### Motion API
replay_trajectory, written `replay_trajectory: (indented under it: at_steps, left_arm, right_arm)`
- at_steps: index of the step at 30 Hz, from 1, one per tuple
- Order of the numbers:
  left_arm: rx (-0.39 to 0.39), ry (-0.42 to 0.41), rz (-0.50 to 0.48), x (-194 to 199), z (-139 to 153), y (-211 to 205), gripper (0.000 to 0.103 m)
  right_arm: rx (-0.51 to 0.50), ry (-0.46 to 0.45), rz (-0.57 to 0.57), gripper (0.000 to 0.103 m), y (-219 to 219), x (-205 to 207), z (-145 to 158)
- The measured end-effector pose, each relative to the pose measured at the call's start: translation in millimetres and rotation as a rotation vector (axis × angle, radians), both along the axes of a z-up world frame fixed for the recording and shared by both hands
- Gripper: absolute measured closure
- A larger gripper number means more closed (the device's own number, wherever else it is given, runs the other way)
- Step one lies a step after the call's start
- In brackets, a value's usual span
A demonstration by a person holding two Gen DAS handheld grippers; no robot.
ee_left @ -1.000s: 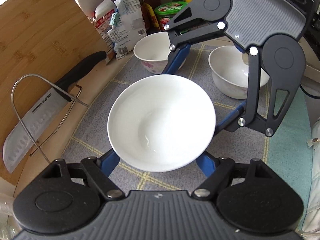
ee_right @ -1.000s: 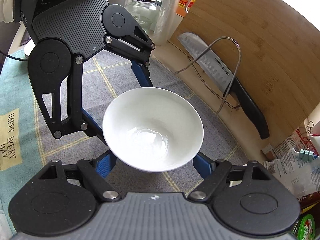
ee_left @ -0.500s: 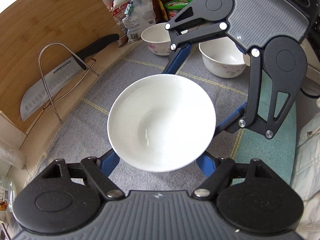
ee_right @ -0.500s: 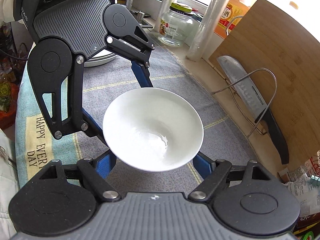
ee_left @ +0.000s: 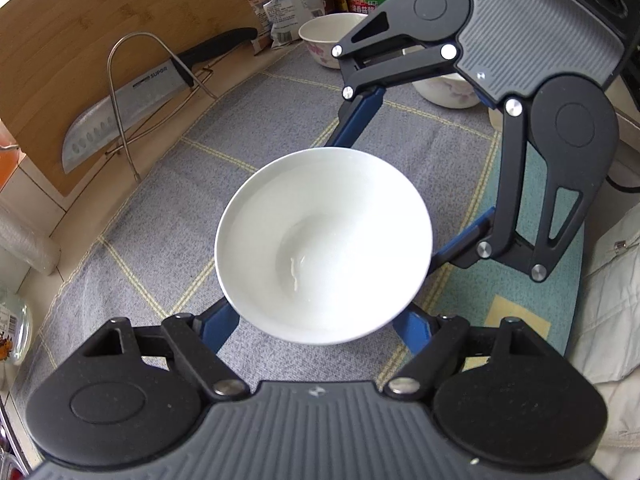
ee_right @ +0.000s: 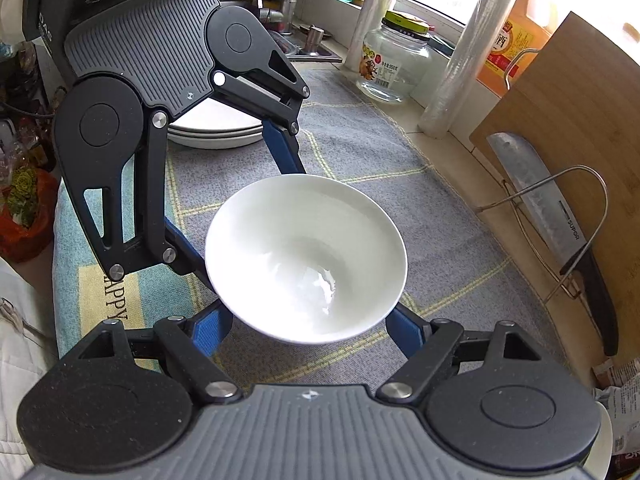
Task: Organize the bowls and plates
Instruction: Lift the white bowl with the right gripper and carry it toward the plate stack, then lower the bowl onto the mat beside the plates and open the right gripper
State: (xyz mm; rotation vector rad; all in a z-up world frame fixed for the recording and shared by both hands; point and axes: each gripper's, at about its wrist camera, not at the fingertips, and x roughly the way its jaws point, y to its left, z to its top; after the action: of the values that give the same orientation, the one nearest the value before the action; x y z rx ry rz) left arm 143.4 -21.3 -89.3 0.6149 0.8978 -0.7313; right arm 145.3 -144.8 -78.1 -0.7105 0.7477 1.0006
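Two black grippers are closed from opposite sides on one plain white ceramic bowl, held mid-frame above a grey checked mat: the left gripper from the lower edge, the right gripper from the upper right. Two white flower-patterned bowls are seen along the top edge.

White bowl clamped between both grippers' blue fingers; grey mat beneath.
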Motion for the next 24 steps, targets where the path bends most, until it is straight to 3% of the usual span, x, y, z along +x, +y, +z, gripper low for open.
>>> replay_trajectory:
  at_steps: [15,19,24]
  left_arm:
    - [-0.004,0.026,0.008,0.3,-7.0,16.2,0.020]
    - [-0.019,0.020,0.011,0.7,-10.0,16.5,0.013]
    - [-0.048,-0.002,0.050,-4.3,-2.7,23.9,0.011]
  right_arm:
    - [-0.005,0.041,-0.014,0.016,15.3,4.0,-10.1]
    - [0.004,0.050,-0.028,0.000,16.8,6.2,-13.5]
    - [0.017,0.025,-0.039,0.000,15.3,1.9,-11.2]
